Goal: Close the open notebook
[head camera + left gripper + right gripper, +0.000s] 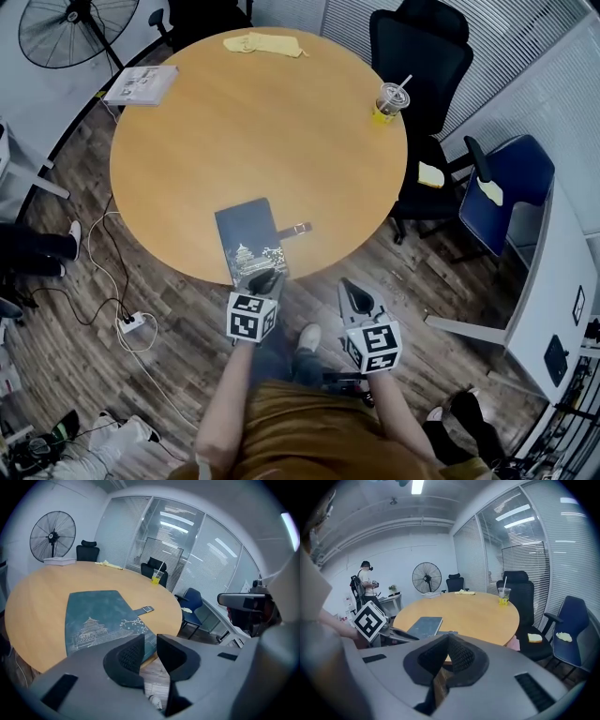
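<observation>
Left gripper [150,648] ajar and empty, right gripper [446,641] closed; yellow drink [382,115] in cup [391,97].

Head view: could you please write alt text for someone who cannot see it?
A dark notebook, cover up and strap loose, lies at the near edge of a round table. The left hand-held gripper is at its near end; the right hand-held gripper is off the table.
</observation>
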The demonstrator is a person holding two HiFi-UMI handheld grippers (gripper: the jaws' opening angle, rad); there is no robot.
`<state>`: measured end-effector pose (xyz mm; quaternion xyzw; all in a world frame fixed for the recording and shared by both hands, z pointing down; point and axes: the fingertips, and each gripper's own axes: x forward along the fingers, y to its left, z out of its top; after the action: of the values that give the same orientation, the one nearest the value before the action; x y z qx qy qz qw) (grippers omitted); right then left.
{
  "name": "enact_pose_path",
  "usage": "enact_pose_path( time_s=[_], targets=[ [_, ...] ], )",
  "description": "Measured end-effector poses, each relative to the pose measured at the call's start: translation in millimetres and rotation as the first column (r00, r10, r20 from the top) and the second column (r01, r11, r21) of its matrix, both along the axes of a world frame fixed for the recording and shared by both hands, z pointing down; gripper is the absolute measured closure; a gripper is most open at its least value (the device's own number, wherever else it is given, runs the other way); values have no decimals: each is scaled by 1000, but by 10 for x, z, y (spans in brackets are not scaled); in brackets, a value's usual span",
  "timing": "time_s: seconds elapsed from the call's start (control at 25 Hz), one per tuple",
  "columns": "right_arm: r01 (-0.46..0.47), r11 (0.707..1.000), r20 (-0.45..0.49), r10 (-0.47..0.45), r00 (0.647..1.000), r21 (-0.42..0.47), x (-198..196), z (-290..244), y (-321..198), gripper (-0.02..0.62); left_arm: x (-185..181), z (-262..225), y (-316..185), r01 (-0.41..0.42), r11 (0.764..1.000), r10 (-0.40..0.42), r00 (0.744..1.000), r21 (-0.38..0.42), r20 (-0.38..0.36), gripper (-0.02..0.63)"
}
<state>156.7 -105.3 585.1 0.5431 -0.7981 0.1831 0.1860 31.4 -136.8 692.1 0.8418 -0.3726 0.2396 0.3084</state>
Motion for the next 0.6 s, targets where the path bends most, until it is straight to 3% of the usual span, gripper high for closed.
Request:
enact_pose_path(
  time_s=[0.32, 0.6],
  targets=[
    [54, 998, 13, -55, 998, 39, -151, -122, -38, 584, -172, -339, -20, 74, 994, -73, 997, 77, -18, 511],
    [122, 988, 33, -125, 992, 91, -363, -302, -56, 584, -390, -810, 7, 154, 972, -150, 988, 179, -37, 511]
  ],
)
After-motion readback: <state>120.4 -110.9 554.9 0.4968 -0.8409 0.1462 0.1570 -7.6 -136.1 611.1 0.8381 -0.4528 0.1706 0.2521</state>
